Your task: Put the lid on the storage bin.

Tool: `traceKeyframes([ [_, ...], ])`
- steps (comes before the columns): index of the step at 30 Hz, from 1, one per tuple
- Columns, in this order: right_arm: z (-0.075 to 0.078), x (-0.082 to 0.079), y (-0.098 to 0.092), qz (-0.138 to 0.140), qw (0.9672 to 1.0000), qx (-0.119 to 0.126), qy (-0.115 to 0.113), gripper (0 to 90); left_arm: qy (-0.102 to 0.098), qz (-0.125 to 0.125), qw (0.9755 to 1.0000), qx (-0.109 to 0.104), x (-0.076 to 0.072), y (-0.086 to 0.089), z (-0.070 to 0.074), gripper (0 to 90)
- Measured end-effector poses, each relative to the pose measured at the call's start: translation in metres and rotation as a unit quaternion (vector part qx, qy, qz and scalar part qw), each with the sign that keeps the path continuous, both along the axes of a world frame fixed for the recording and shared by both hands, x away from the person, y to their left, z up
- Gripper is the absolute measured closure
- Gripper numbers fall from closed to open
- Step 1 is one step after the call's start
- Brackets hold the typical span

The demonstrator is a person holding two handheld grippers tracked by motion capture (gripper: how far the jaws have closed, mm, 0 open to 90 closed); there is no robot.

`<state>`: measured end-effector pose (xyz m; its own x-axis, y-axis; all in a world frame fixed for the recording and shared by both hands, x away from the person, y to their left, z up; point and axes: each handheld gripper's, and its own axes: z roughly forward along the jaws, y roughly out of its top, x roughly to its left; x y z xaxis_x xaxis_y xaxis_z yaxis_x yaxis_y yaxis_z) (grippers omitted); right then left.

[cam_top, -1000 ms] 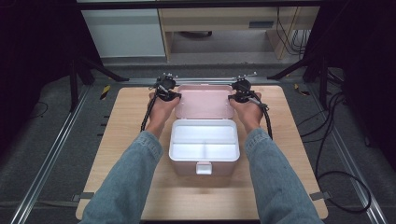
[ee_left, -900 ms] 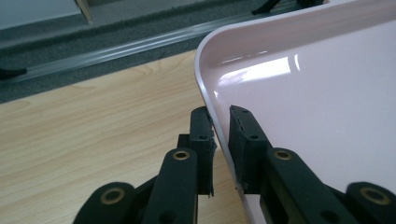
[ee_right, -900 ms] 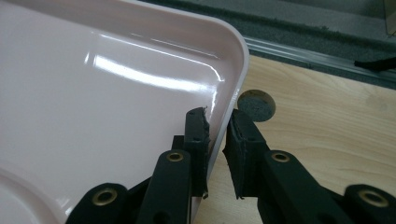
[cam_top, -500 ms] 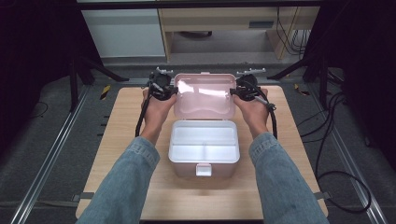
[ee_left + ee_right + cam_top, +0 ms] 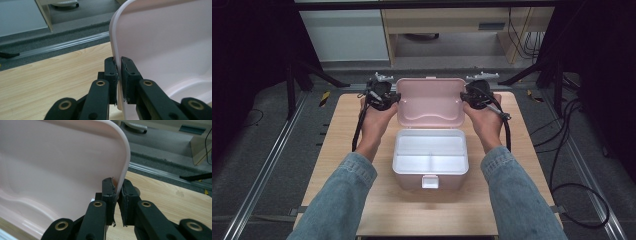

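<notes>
A white box (image 5: 412,179) with two compartments stands open in the middle of the wooden table (image 5: 339,135). Its pink lid (image 5: 430,102) stands raised at the box's far side, hollow side facing me. My left gripper (image 5: 395,98) is shut on the lid's left edge; in the left gripper view the left gripper (image 5: 118,62) pinches the rim of the lid (image 5: 162,37). My right gripper (image 5: 464,98) holds the right edge. Its jaws have just been closing, and in the right gripper view the right gripper (image 5: 118,183) has the rim of the lid (image 5: 62,157) between its pads.
A white latch (image 5: 430,181) hangs on the box's front wall. Metal rails (image 5: 267,165) run along both sides of the table. Black cables (image 5: 572,150) lie on the floor at the right. Pale cabinets (image 5: 347,35) stand beyond the far edge.
The lid lay flat behind the box; it has swung up on its hinge to stand upright. Both hands rose with it, gripping its side edges.
</notes>
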<state>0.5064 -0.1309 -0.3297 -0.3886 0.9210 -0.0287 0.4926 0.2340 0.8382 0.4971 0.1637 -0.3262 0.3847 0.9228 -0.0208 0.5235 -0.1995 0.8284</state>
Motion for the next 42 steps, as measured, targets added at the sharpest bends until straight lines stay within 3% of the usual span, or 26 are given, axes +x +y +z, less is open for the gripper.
traceKeyframes([
  [6, 0.003, -0.015, -0.002, 0.005, 0.9997, 0.010, -0.022, 83.9, -0.028, -0.012, 0.9995, -0.013, -0.023, 0.004, -0.005, 60.0],
  [12, 0.005, -0.026, -0.006, 0.013, 0.9990, 0.024, -0.034, 84.0, -0.038, -0.035, 0.9982, -0.029, -0.046, 0.012, -0.012, 49.9],
  [16, 0.004, -0.034, -0.009, 0.021, 0.9983, 0.031, -0.045, 83.7, -0.052, -0.030, 0.9978, -0.029, -0.055, 0.022, -0.019, 41.0],
  [24, 0.001, -0.048, -0.016, 0.030, 0.9963, 0.051, -0.062, 83.4, -0.039, -0.028, 0.9975, -0.051, -0.071, 0.041, -0.041, 38.4],
  [36, -0.003, -0.082, -0.024, 0.058, 0.9933, 0.059, -0.081, 81.0, -0.029, -0.022, 0.9978, -0.056, -0.077, 0.055, -0.058, 38.0],
  [42, -0.012, -0.101, -0.031, 0.084, 0.9895, 0.086, -0.080, 77.9, -0.034, -0.020, 0.9978, -0.053, -0.082, 0.058, -0.066, 37.7],
])
